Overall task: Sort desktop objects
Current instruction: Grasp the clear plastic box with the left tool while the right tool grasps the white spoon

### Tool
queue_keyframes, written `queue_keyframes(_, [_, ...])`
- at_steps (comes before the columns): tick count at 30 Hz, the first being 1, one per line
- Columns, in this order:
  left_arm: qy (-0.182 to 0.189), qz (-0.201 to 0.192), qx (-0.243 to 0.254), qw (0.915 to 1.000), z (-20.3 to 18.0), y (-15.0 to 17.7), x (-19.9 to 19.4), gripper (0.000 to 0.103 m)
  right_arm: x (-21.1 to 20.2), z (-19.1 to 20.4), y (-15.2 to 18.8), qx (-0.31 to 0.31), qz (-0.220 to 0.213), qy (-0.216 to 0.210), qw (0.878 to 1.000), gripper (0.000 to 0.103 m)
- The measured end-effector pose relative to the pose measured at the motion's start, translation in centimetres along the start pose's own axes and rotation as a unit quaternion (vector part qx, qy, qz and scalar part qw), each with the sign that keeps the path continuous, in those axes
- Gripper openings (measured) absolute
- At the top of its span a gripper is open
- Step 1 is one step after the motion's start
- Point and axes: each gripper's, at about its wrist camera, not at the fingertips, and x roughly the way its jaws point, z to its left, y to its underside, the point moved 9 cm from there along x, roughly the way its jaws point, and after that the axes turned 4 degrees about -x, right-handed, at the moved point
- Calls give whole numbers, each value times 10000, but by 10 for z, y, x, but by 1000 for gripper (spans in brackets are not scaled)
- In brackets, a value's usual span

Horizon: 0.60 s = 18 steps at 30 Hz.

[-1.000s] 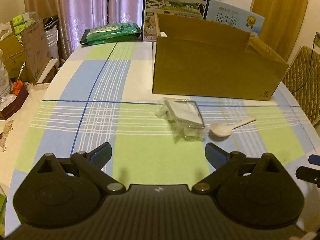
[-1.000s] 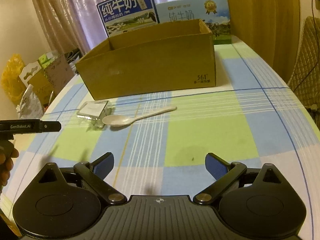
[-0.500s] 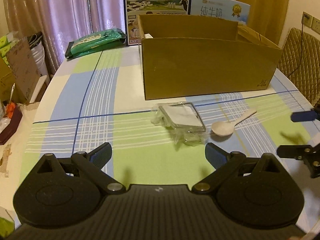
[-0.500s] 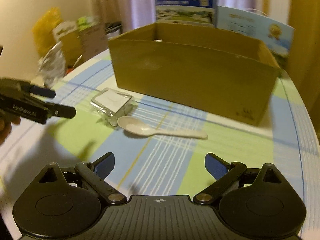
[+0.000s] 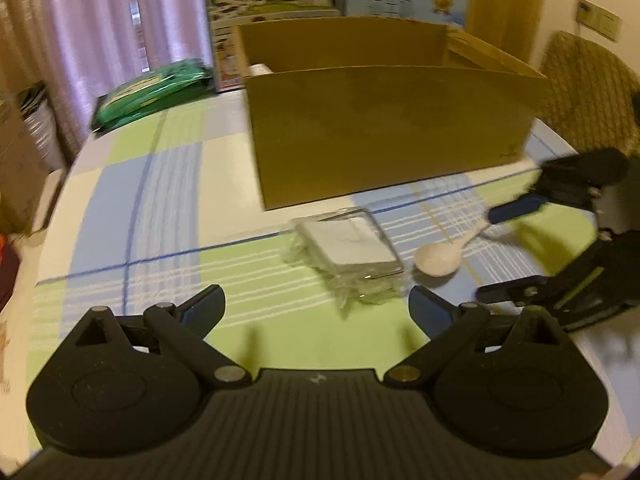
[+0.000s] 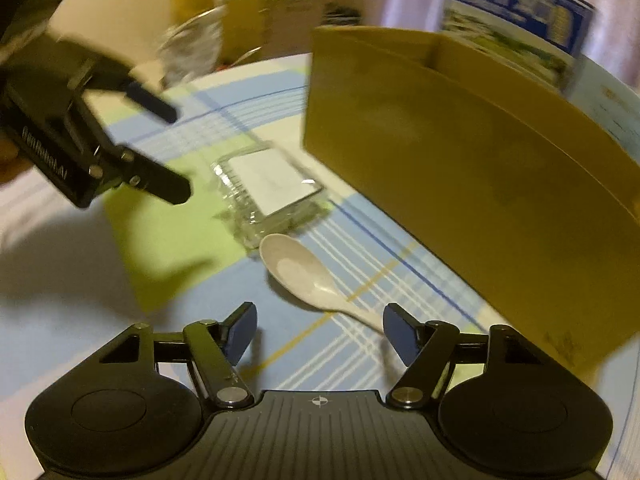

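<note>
Beside the cardboard box (image 6: 460, 168), your right gripper (image 6: 320, 330) straddles the spoon (image 6: 308, 276) handle, jaws spread, ready to pinch. Your left gripper (image 5: 316, 310), also spread, faces the clear packet (image 5: 348, 248).

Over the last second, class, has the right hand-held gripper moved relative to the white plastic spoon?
Yes. The right hand-held gripper has closed in on the white plastic spoon, whose handle now lies between its open fingers.

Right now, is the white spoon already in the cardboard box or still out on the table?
Out. The white spoon lies on the checked tablecloth in front of the cardboard box, its handle between the open right gripper fingers.
</note>
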Motion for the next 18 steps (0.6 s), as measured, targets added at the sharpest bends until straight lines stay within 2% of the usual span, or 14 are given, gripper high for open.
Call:
queue_keyframes(3, [306, -28, 505, 9982, -10, -5, 6, 96, 9, 4, -5, -641, 89, -238, 9976, 68])
queue_keyframes(6, [513, -87, 1276, 9905, -18, -11, 13, 96, 16, 7, -7, -1178, 215, -409, 9920, 68])
queue_keyframes(9, [663, 73, 1776, 9818, -18, -12, 27, 96, 24, 5, -12, -1364, 309, -598, 9884, 68])
queue_keyframes(14, [1030, 277, 2708, 9567, -27, -13, 46, 96, 34, 1, -18, -1520, 421, -862, 9837, 68])
queue_keyframes(18, [1348, 420, 3061, 9415, -33, -20, 57, 96, 40, -1, -20, -1621, 518, -1029, 9800, 68])
